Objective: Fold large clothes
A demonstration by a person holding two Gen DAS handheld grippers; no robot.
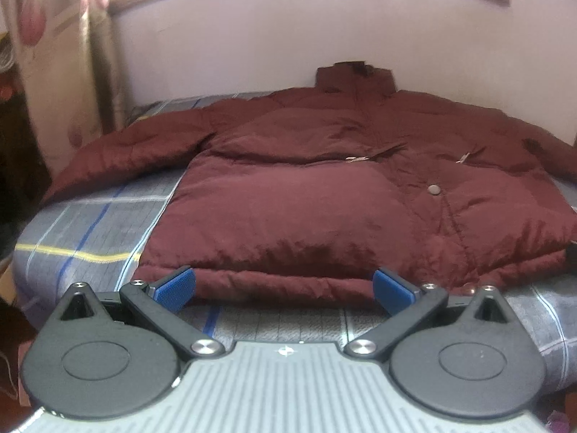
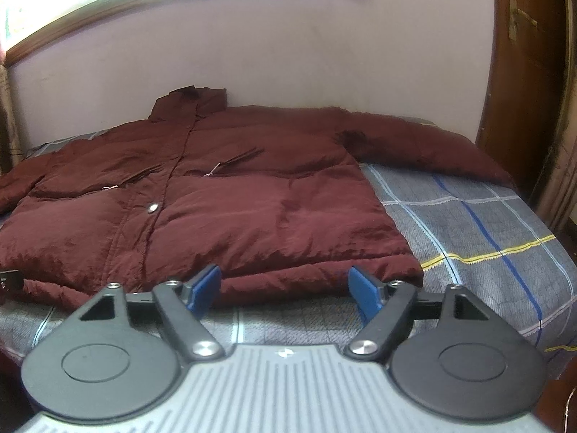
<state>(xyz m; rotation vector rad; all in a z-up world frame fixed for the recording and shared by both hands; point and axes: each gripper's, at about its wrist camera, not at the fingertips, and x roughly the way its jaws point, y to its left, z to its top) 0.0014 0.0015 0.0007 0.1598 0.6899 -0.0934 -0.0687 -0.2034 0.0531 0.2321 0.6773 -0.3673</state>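
A dark red puffer jacket [image 1: 306, 195] lies spread front-up on the bed, collar toward the far wall and sleeves out to both sides. In the left wrist view my left gripper [image 1: 285, 288] is open, its blue pads [image 1: 175, 287] just in front of the jacket's near hem, left half. The right wrist view shows the same jacket [image 2: 223, 209] and my right gripper [image 2: 285, 287], open with blue pads [image 2: 364, 290] wide apart at the hem near its right corner. Neither gripper has cloth between its pads.
The bed has a grey plaid sheet [image 2: 468, 223] with blue and yellow lines. A pale wall [image 1: 252, 54] runs behind it, with a floral curtain [image 1: 54, 54] at the left and a wooden door [image 2: 523, 54] at the right. The bed's edge drops off close below the grippers.
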